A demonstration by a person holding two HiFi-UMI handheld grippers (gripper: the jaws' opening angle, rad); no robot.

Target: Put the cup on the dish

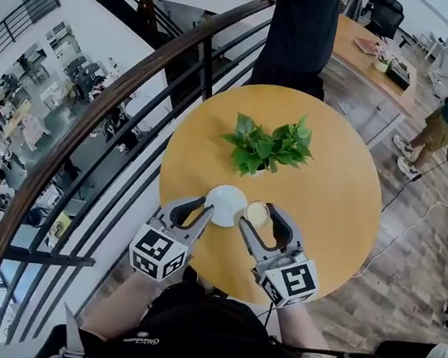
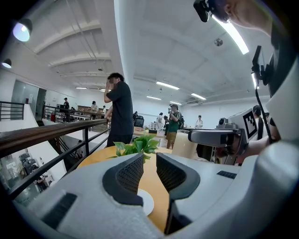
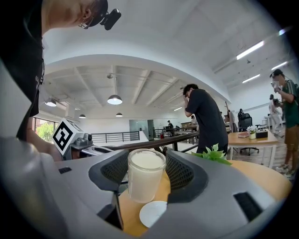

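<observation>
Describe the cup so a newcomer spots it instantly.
On the round wooden table, nearer than the leafy plant, lies a white dish. Just right of it, the milky-white cup is the only thing clamped in the right gripper.

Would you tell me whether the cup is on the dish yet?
Not on it: the cup stands upright, gripped by the right gripper, beside the white dish.

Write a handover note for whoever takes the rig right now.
Left tool: open, empty, tips by the left edge of the dish.
Right tool: shut on the cup.
The dish is white, bare, and on the round table; the cup is just right of it, not over it.
Done: cup grasped.
Left: carry the cup over the dish, set it down, open.
</observation>
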